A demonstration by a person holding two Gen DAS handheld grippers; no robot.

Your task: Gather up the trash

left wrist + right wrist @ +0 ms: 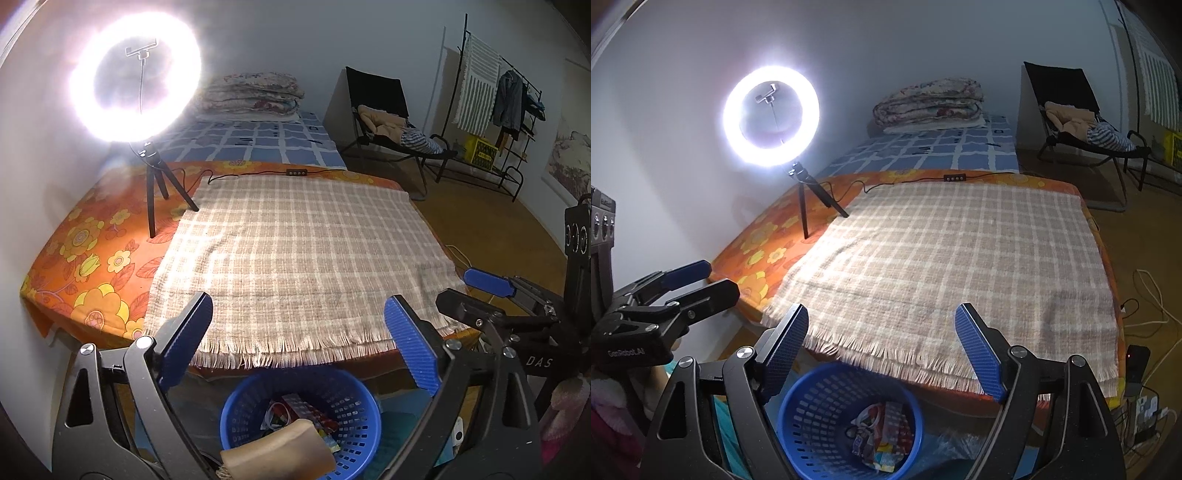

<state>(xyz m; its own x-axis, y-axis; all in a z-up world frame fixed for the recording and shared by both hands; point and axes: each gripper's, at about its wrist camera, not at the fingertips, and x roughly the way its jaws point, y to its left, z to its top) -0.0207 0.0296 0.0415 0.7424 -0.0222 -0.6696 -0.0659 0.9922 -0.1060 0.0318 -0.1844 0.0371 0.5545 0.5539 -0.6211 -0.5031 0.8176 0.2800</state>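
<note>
A blue perforated basket (347, 410) stands on the floor in front of the bed; it also shows in the right wrist view (812, 406). Colourful wrappers (295, 410) lie inside it, also seen from the right (879, 435). A tan roll-shaped object (277, 454) lies across its near rim in the left wrist view. My left gripper (299, 339) is open and empty above the basket. My right gripper (882, 343) is open and empty above the basket too. Each gripper shows in the other's view, the right gripper (480, 291) and the left gripper (698, 280).
A beige checked cloth (303, 251) covers an orange flowered mattress (92, 258). A lit ring light on a tripod (136, 85) stands at the back left, its cable and controller (297, 172) along the far edge. Folded quilts (255, 92), a chair (384, 122), a clothes rack (495, 110) and floor cables (1148, 317) surround.
</note>
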